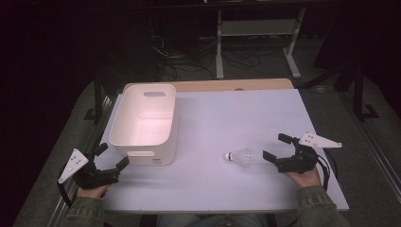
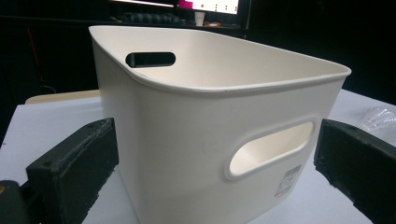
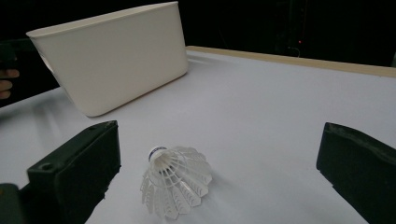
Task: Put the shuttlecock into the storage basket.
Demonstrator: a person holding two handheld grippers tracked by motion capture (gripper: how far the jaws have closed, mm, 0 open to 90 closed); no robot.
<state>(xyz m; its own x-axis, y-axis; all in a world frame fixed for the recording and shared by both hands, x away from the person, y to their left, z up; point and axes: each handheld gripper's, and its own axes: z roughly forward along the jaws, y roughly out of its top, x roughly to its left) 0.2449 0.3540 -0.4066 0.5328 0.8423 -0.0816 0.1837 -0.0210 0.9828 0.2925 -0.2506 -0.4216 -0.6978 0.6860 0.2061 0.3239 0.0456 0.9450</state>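
- White table (image 1: 213,184) carrying a bin (image 1: 144,124)
- Shuttlecock (image 1: 239,156) lying sideways, cork pointing toward the bin, feathers facing right gripper (image 1: 274,148)
- Right gripper gaping wide, gripping nothing
- Left gripper (image 1: 112,156) likewise

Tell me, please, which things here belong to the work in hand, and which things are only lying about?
Belonging to the work:
- shuttlecock, lying on the table between the open jaws of the right gripper
- white bin, in front of the open left gripper

Only lying about:
- cables on the floor behind the table
- white metal stand
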